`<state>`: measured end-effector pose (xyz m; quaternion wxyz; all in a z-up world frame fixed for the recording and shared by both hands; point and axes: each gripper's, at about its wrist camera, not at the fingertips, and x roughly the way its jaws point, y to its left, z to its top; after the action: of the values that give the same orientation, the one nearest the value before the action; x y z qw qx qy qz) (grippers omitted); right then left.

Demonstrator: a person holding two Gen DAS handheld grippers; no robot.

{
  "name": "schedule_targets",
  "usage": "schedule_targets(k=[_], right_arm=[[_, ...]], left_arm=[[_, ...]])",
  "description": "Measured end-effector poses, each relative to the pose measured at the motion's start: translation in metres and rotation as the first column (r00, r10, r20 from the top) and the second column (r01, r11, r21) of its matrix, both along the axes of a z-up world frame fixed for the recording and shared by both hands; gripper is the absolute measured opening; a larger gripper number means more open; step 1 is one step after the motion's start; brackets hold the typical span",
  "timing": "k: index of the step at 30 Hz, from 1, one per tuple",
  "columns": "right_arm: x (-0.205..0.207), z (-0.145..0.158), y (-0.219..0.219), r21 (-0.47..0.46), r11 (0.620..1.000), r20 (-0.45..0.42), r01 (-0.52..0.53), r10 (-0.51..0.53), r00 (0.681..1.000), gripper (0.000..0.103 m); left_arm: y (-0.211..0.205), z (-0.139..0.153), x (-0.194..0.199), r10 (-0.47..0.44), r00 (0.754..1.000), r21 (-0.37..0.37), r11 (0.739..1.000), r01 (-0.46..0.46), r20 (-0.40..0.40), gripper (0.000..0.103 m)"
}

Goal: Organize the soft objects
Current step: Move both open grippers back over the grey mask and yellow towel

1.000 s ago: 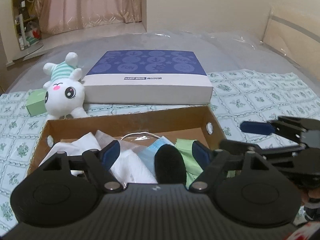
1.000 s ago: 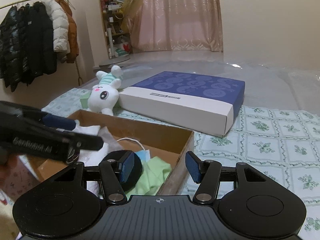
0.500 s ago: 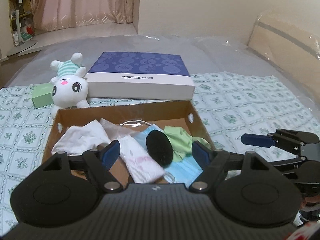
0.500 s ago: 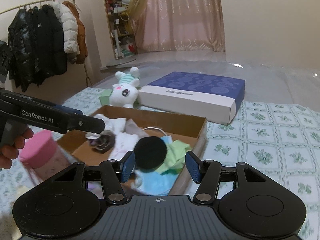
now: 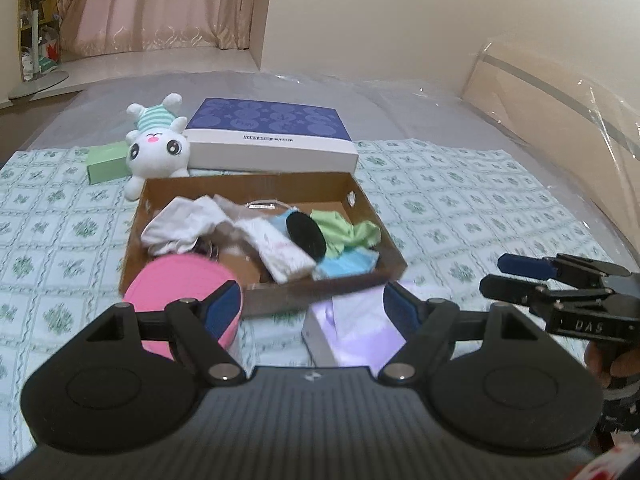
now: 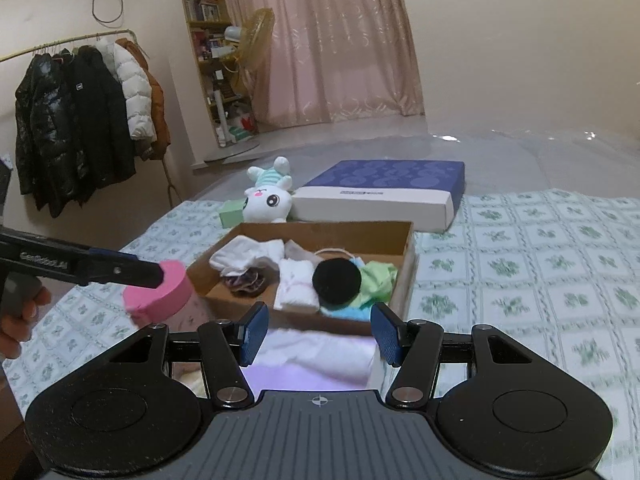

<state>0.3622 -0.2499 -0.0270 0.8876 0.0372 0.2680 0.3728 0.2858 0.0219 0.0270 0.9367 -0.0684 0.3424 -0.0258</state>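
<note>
On the bed's green-patterned cover (image 5: 460, 208), one cardboard tray (image 5: 362, 208) holds the soft things: one black round pad (image 5: 306, 234), one green cloth (image 5: 344, 230). Beside it I see one plush rabbit (image 5: 158, 146). Both my left tool (image 5: 310, 306) and right tool (image 6: 318, 332) gape, empty.

You have a matt brown cardboard box (image 5: 360, 208) mid-frame, filled with soft cloth pieces (image 5: 184, 224). Behind it sit a fluffy plush rabbit (image 5: 158, 148) and a smooth paper-faced gift box (image 5: 272, 136). Glossy clear plastic sheeting (image 5: 400, 100) covers the upper right, beyond the printed cotton bedspread (image 5: 480, 200).
</note>
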Motion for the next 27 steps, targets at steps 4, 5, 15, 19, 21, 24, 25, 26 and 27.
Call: schedule_targets(k=[4, 5, 15, 19, 21, 24, 25, 26, 27], right_arm=[[-0.027, -0.004, -0.004, -0.002, 1.000, -0.032, 0.031, -0.031, 0.999, 0.057], [-0.033, -0.006, -0.005, -0.002, 0.999, -0.043, 0.038, -0.038, 0.998, 0.057], [-0.092, -0.027, -0.003, -0.005, 0.994, -0.150, 0.109, -0.109, 0.983, 0.057], [-0.108, -0.036, 0.000, -0.013, 0.993, -0.184, 0.121, -0.122, 0.975, 0.057], [-0.115, -0.040, 0.004, -0.031, 0.992, -0.194, 0.118, -0.122, 0.973, 0.057], [-0.124, -0.047, 0.008, -0.046, 0.992, -0.215, 0.117, -0.124, 0.969, 0.057], [-0.127, -0.050, 0.009, -0.058, 0.991, -0.219, 0.117, -0.127, 0.967, 0.057], [-0.129, -0.053, 0.011, -0.070, 0.991, -0.223, 0.115, -0.128, 0.966, 0.057], [-0.131, -0.057, 0.013, -0.083, 0.990, -0.230, 0.110, -0.126, 0.965, 0.057]], left_arm=[[0.008, -0.003, -0.033, 0.010, 1.000, -0.014, 1.000, -0.010, -0.014, 0.077], [0.011, -0.005, -0.043, 0.018, 1.000, -0.017, 1.000, -0.018, -0.016, 0.077], [0.025, -0.030, -0.111, 0.081, 0.996, -0.005, 0.997, -0.081, -0.041, 0.077], [0.030, -0.043, -0.129, 0.099, 0.993, -0.022, 0.995, -0.100, -0.063, 0.077], [0.033, -0.052, -0.137, 0.110, 0.991, -0.019, 0.994, -0.112, -0.077, 0.077], [0.034, -0.062, -0.147, 0.120, 0.989, 0.004, 0.993, -0.120, -0.086, 0.077], [0.034, -0.066, -0.149, 0.121, 0.989, 0.008, 0.993, -0.121, -0.089, 0.077], [0.035, -0.069, -0.151, 0.123, 0.988, 0.008, 0.992, -0.123, -0.094, 0.077], [0.036, -0.073, -0.153, 0.126, 0.987, 0.003, 0.992, -0.127, -0.103, 0.077]])
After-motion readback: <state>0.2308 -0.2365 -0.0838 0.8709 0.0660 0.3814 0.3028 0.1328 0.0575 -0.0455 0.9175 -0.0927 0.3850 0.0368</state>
